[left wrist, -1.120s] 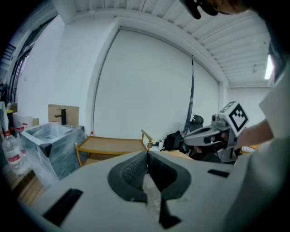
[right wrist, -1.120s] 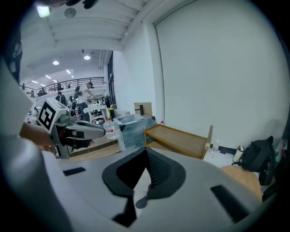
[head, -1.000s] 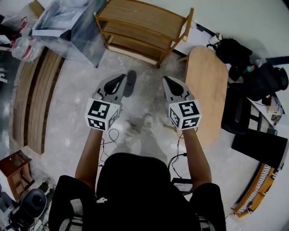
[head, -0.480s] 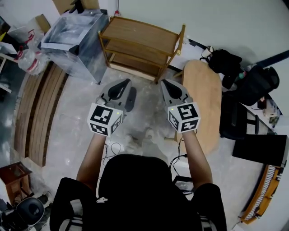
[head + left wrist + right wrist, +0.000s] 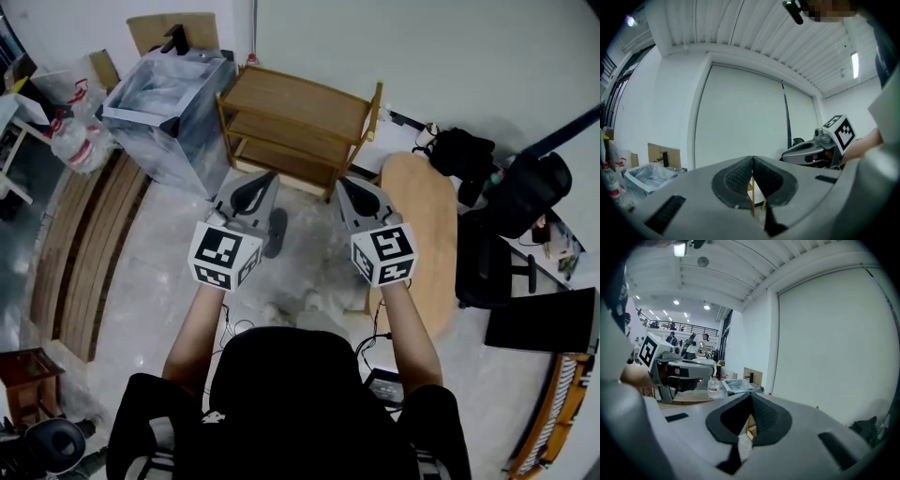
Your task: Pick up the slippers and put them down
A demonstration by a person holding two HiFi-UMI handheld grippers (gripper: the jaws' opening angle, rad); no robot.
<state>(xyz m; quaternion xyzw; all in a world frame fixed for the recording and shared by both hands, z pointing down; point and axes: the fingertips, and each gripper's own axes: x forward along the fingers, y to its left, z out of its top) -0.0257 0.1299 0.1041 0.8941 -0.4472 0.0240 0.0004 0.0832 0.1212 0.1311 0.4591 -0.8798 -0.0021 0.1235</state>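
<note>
Two grippers are held out side by side, the left gripper [image 5: 265,182] and the right gripper [image 5: 343,185], each with its jaws pressed together on nothing. Below them, one dark slipper [image 5: 275,232] lies on the floor [image 5: 159,253], just right of the left gripper. No second slipper can be seen. Beyond both grippers stands a wooden shelf rack [image 5: 300,108]. The slipper is probably either already put down or not yet picked up.

Bright, even; fisheye distort. edges.
</note>
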